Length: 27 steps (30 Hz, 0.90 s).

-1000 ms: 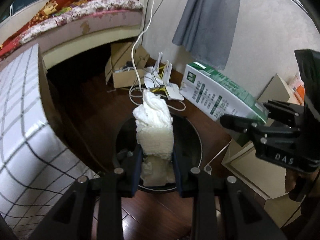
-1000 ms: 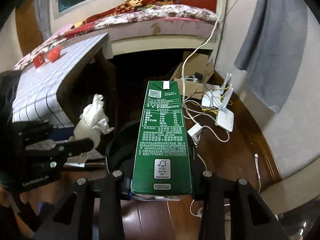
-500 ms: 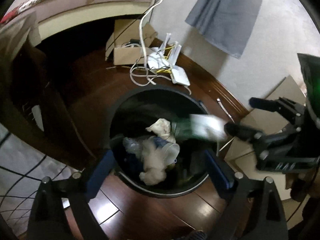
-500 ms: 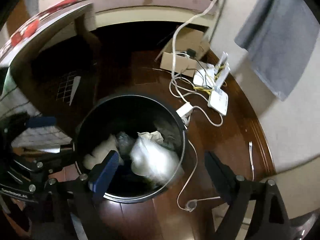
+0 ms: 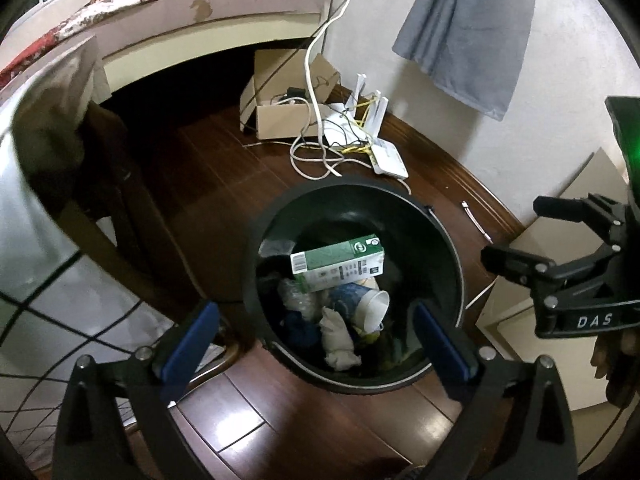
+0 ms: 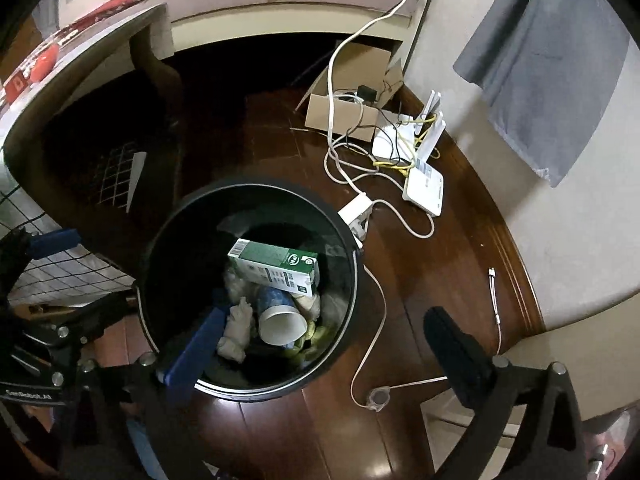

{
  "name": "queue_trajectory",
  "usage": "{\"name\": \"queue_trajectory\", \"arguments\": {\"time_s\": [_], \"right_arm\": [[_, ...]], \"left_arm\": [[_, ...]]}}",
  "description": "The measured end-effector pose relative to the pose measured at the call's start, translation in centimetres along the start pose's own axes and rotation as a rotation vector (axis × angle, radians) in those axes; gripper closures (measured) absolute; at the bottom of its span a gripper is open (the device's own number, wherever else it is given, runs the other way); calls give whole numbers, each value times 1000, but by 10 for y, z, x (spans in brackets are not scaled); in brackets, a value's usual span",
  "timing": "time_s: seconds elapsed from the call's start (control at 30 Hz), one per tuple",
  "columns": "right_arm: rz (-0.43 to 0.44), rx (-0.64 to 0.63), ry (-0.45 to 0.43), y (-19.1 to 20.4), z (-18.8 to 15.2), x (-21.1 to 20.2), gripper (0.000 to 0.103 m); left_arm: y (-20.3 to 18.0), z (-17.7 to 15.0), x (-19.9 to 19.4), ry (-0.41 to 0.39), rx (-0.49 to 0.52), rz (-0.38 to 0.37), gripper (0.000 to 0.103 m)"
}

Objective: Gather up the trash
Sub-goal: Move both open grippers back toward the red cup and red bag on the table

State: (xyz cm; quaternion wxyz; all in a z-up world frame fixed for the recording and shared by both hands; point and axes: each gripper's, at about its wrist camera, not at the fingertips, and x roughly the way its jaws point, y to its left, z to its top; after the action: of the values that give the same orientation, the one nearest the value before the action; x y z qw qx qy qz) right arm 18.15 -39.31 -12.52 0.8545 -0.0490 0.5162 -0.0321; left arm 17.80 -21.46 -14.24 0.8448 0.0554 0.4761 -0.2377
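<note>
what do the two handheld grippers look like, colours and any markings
Both are black frames with visible rivets and long flat fingers faced with blue pads. The left gripper shows blue pads on both fingers; its body reads "GenRobot.AI" in the right wrist view. The right gripper bears white "DAS" lettering in the left wrist view, with a green glow above.

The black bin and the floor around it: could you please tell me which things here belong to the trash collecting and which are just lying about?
Belonging to the job:
- black bin
- green carton, lying on top inside it
- paper cup
- crumpled tissue
- left gripper and right gripper, both open and empty

Just lying about:
- cardboard box
- white routers and their cables
- grey cloth on the wall
</note>
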Motion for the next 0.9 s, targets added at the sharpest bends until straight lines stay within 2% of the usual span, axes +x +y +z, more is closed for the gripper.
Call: {"name": "queue_trajectory", "arguments": {"time_s": [0.23,0.9], "right_arm": [[-2,-19,-31,6,3,-18,1],[-10,-110,-154,39,2,-97,1]], "left_arm": [[-1,0,-17,-26,-2,15,5],[13,4,-109,-172,-9,78,4]]}}
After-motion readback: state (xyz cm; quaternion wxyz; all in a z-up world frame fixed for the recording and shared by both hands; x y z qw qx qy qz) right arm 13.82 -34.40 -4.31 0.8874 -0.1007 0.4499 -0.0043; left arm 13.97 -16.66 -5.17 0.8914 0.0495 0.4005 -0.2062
